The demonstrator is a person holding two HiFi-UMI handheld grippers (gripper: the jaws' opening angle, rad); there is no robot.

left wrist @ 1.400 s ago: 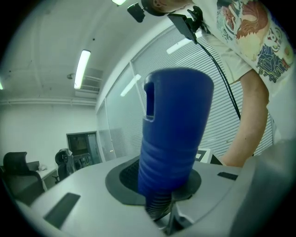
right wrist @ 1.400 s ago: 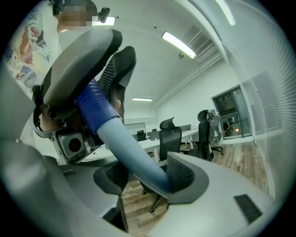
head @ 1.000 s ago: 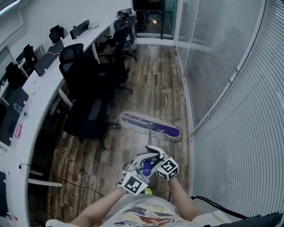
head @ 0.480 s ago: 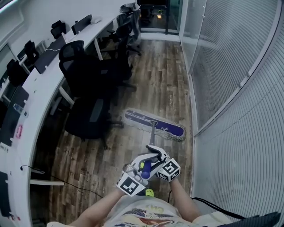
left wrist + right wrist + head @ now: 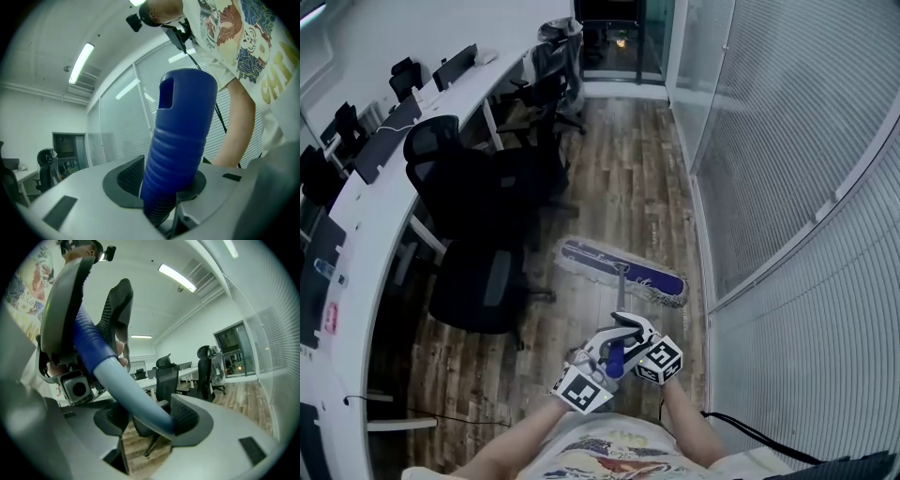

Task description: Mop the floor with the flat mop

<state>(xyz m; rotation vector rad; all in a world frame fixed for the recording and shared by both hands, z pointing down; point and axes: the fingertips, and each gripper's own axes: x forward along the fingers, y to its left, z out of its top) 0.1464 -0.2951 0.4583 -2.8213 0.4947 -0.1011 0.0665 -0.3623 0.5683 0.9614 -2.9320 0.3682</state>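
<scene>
Two grippers, one mop, listed outward from the body.

1. Left gripper (image 5: 164, 206): nearest. Its jaws are clamped on the ribbed dark-blue grip (image 5: 180, 140) at the top of the mop, probably as the pivot for steering.
2. Right gripper (image 5: 145, 420): just ahead and lower down. Its jaws are closed round the pale-blue shaft (image 5: 126, 385). The stacked holds likely give leverage for pushing.
3. Mop (image 5: 622, 272): the shaft slopes forward and down. The head lies flat and skewed on the floor (image 5: 637, 178), close to the floor's right edge, so the whole pad can wipe the boards.
4. Glass wall (image 5: 787, 187): bounds the floor's right edge.
5. Chairs (image 5: 478, 281): along the floor's left edge, against the desk (image 5: 366, 234). They leave a lane down the middle, which is likely the stretch to be mopped.
</scene>
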